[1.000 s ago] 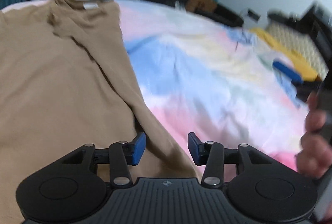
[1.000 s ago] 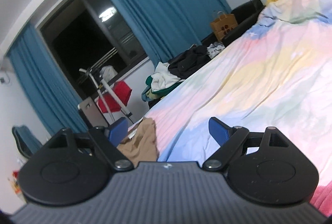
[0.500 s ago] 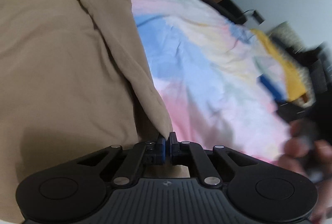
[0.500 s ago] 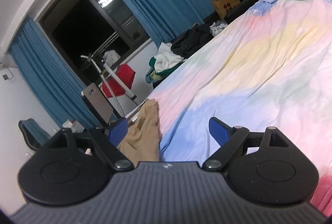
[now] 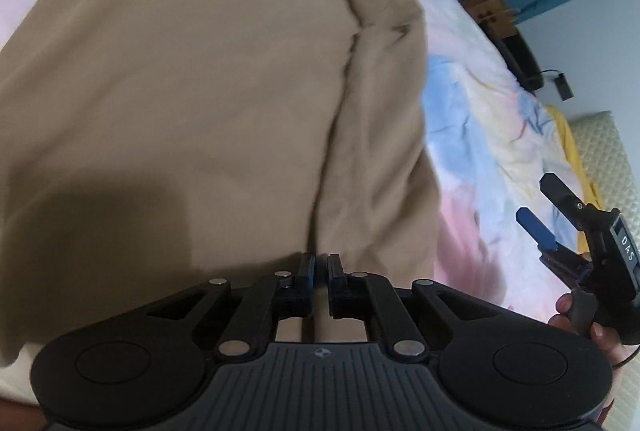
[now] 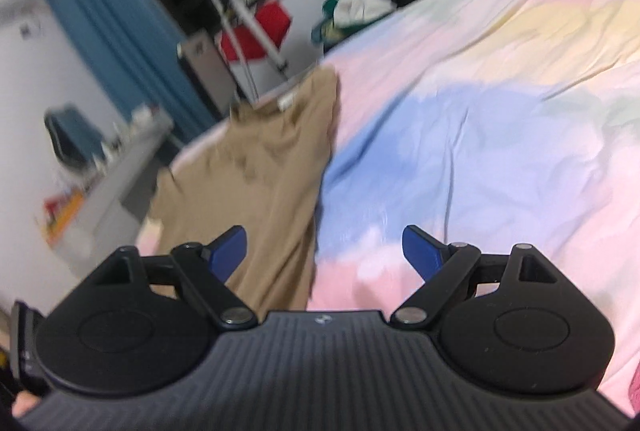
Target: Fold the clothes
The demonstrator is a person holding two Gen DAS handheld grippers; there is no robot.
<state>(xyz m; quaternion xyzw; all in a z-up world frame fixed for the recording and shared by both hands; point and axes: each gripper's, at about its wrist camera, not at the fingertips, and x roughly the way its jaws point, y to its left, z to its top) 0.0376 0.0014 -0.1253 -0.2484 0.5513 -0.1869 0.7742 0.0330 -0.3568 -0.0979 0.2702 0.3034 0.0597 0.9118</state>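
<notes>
The left gripper (image 5: 318,273) points steeply down over a tan long-sleeved top (image 5: 192,103) spread on a bed covered by a pastel tie-dye duvet (image 5: 492,135). Its jaws stand nearly together and are easing apart, a thin slit between the blue pads; tan cloth lies right at their tips, though the blur there makes it hard to say whether a fold is pinched. At the right edge of that view the right gripper (image 5: 540,203) hovers over the duvet, its jaws spread wide with nothing between them, a person's hand (image 5: 588,327) wrapped around its handle and partly cut off by the frame.

From the right wrist view, the right gripper (image 6: 323,245) tilts gently downward, its jaws wide apart over the top's edge and the pink-and-blue bedding. The tan top (image 6: 256,167) lies flat along the bed's left side, neck and a white label toward the far end, one sleeve folded lengthwise over the body. Beyond the bed, motion-blurred, are blue curtains (image 6: 104,27), a drying rack (image 6: 240,19) and a heap of clothes (image 6: 356,7).
</notes>
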